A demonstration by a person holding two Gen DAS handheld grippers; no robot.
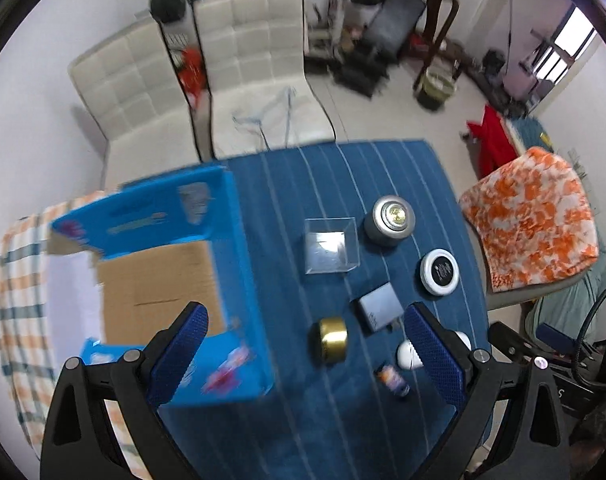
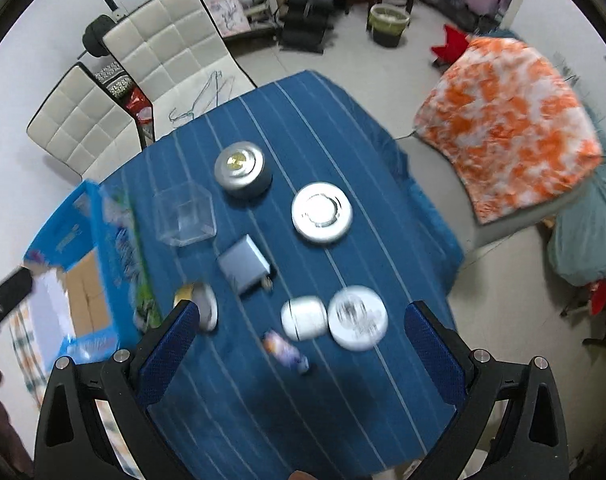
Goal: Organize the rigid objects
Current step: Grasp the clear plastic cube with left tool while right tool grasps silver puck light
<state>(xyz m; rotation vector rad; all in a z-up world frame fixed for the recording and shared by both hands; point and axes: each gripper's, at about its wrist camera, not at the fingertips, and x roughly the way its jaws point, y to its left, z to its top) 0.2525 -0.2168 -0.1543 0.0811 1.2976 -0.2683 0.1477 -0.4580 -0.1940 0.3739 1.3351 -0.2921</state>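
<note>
Left gripper (image 1: 303, 356): held above the table with its blue-padded jaws spread wide; nothing is gripped.
Right gripper (image 2: 299, 344): likewise held above the table, jaws spread wide, nothing between them.
Table (image 2: 343, 128): covered by a blue cloth with thin pale stripes; all loose objects are laid on it.
Blue cardboard box (image 1: 155, 264): set at the table's left edge, flaps open, brown floor exposed.
Clear plastic box (image 1: 331, 245): placed just right of the cardboard box.
Grey round tin (image 1: 389, 220): placed beyond the clear box, gold emblem on the lid.
White-rimmed disc (image 1: 440, 273): black centre seen from the left wrist.
Grey flat case (image 1: 379, 309): laid near the table's middle.
Gold tin (image 1: 332, 339): laid on its side beside the case.
White round lid (image 2: 357, 322): touching a small white jar (image 2: 304, 317).
Small printed bottle (image 2: 285, 350): lying on its side, nearest the grippers.
</note>
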